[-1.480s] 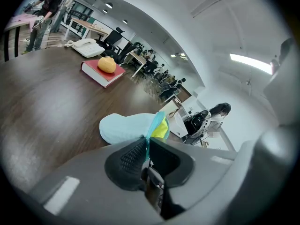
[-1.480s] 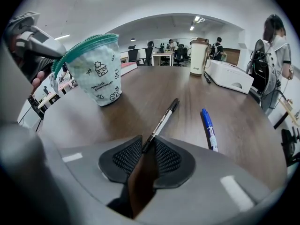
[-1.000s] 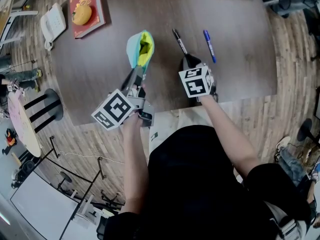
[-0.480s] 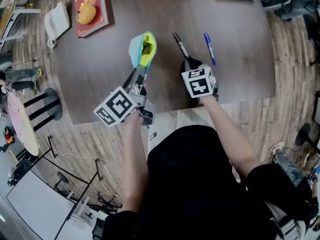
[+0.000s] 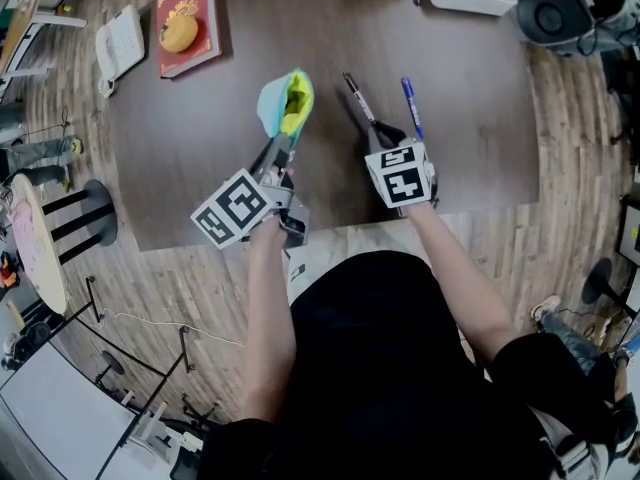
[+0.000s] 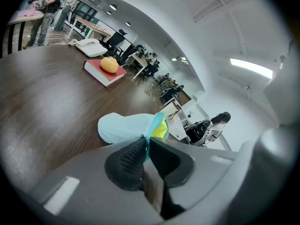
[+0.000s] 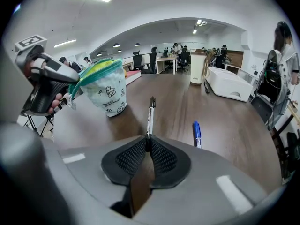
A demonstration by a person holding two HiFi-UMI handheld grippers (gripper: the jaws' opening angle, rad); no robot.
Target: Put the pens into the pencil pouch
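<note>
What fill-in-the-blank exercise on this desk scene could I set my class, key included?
1. The right gripper is shut on the ____ pen.
2. The ____ gripper holds the pouch by its rim.
3. The pen lying loose on the table is ____.
4. The fruit rests on a book whose cover is ____.

Missing words: black; left; blue; red.
</note>
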